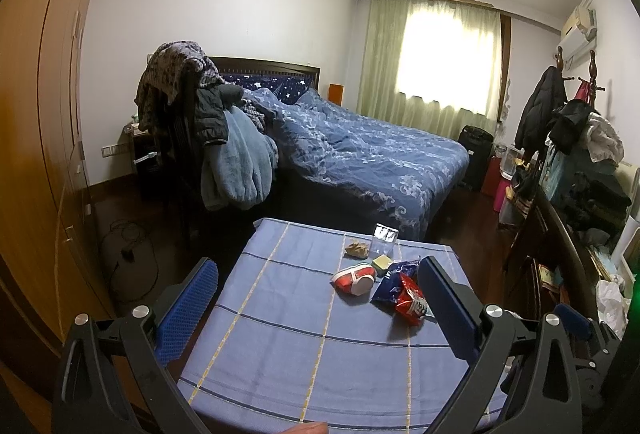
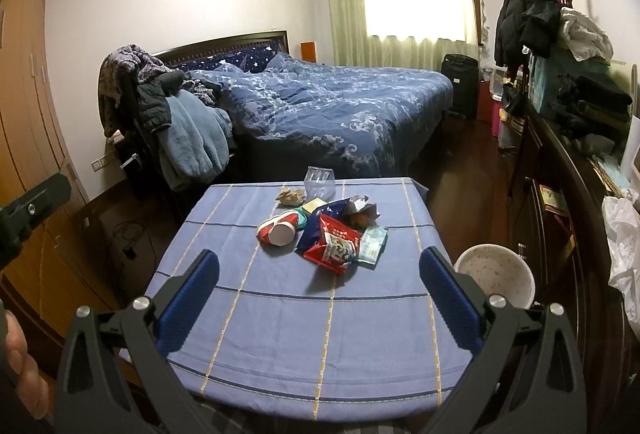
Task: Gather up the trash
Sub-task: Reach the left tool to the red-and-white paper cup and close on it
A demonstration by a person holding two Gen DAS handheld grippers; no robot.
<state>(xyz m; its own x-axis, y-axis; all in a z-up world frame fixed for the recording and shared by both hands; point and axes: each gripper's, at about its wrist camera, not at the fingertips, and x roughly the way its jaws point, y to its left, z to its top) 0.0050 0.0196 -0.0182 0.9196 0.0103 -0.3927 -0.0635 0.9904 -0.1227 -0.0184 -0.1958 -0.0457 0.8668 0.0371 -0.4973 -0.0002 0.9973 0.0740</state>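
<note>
A pile of trash lies on the blue checked tablecloth [image 2: 280, 314]: a red snack bag [image 2: 334, 246], a dark blue wrapper [image 2: 320, 218], a red and white paper cup [image 2: 276, 230] on its side, a pale green tissue pack [image 2: 372, 242], a crumpled brown paper [image 2: 291, 196], a clear plastic cup [image 2: 319, 181] and a yellow pad [image 2: 314, 206]. The left wrist view shows the cup [image 1: 354, 279], the red bag [image 1: 410, 300] and the clear cup [image 1: 383, 240]. My left gripper [image 1: 318, 268] and right gripper [image 2: 320, 260] are both open and empty, held above the table short of the pile.
A white speckled bin [image 2: 494, 276] stands by the table's right edge. A bed [image 2: 340, 110] lies beyond the table, with a chair piled with clothes [image 2: 160, 106] at its left. A wardrobe [image 1: 40, 154] is left, a cluttered dark sideboard [image 2: 580, 194] right.
</note>
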